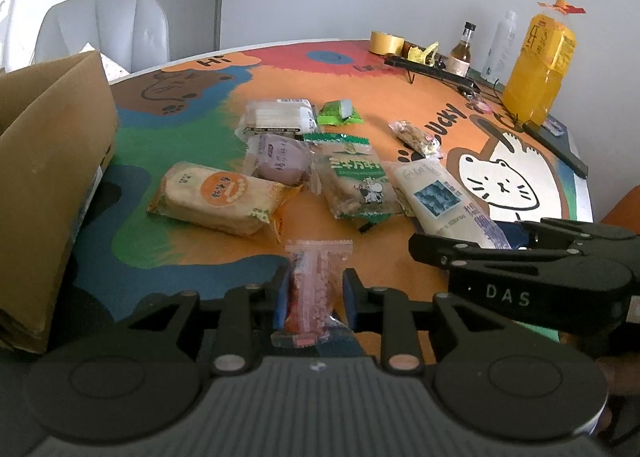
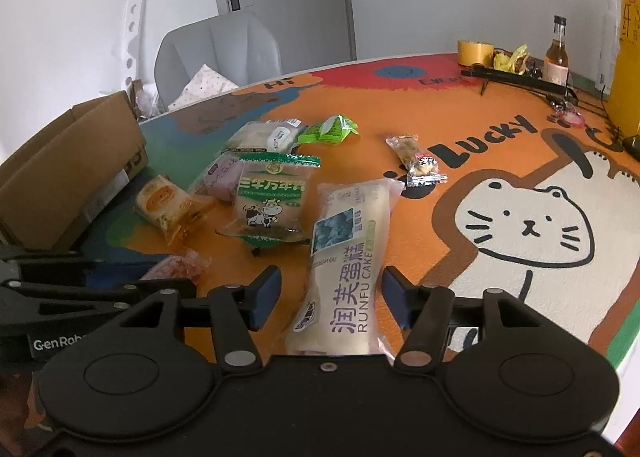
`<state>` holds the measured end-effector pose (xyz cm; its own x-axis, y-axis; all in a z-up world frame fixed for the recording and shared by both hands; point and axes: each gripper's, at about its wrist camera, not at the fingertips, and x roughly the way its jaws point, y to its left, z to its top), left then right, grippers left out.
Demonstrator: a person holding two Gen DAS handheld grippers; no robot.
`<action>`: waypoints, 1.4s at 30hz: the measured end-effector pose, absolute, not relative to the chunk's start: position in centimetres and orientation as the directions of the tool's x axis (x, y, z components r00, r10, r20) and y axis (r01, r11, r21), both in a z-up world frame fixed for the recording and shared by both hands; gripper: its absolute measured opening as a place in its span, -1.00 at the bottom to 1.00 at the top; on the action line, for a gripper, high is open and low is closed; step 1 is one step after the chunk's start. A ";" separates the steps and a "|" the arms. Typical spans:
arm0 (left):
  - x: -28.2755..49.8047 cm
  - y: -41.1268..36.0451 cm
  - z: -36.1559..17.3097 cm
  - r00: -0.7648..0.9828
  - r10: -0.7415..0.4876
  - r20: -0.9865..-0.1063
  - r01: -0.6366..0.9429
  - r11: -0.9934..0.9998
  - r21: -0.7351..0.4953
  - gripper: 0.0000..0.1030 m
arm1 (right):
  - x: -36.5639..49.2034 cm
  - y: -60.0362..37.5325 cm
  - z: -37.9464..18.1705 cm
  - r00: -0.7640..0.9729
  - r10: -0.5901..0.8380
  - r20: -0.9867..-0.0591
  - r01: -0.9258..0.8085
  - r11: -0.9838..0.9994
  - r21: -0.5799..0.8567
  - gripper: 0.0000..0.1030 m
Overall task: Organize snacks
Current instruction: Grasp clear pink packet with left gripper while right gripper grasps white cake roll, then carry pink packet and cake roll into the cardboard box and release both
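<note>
My left gripper (image 1: pixel 314 297) is shut on a pink snack packet (image 1: pixel 316 289), held just above the table; the packet also shows in the right wrist view (image 2: pixel 176 267). My right gripper (image 2: pixel 330 297) is open, its fingers on either side of a white Runfu cake packet (image 2: pixel 344 257) lying on the table; that packet also shows in the left wrist view (image 1: pixel 436 197). Several other snacks lie in a cluster: an orange cracker pack (image 1: pixel 218 197), a purple bun (image 1: pixel 280 163), a green cow-print pack (image 1: pixel 354 181), a clear wafer pack (image 1: pixel 278 117), a green candy (image 1: pixel 340 113), a small nut packet (image 1: pixel 416 137).
An open cardboard box (image 1: pixel 48 161) stands at the left table edge. At the far right are a yellow drink bottle (image 1: pixel 540 65), a small glass bottle (image 1: pixel 462 51), a tape roll (image 1: pixel 386 41) and a black stand (image 1: pixel 436 71). A grey chair (image 2: pixel 218 53) sits behind the table.
</note>
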<state>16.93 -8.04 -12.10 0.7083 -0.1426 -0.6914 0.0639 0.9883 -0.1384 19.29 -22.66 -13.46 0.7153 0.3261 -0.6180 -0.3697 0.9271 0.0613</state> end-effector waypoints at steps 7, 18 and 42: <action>16.7 -8.3 -12.0 0.706 -0.144 -0.694 0.064 0.988 -0.140 -0.42 | 19.2 -23.8 -13.4 0.725 0.336 -0.601 -0.350 0.932 0.098 -0.40; 16.5 -8.4 -11.9 0.702 -0.139 -0.699 0.066 0.989 -0.130 -0.56 | 18.4 -24.0 -12.8 0.723 0.369 -0.584 -0.358 0.923 0.140 -0.49; 14.5 -4.5 -6.3 0.812 -0.091 -0.577 0.010 0.990 -0.142 -0.66 | 18.3 -21.3 -8.5 0.755 0.450 -0.478 -0.425 0.890 0.167 -0.50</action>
<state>14.48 -4.53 -6.29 0.8117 -0.0908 -0.5769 0.0101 0.9899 -0.1416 18.31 -21.35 -8.53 0.7545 0.4500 -0.4777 -0.4250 0.8897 0.1667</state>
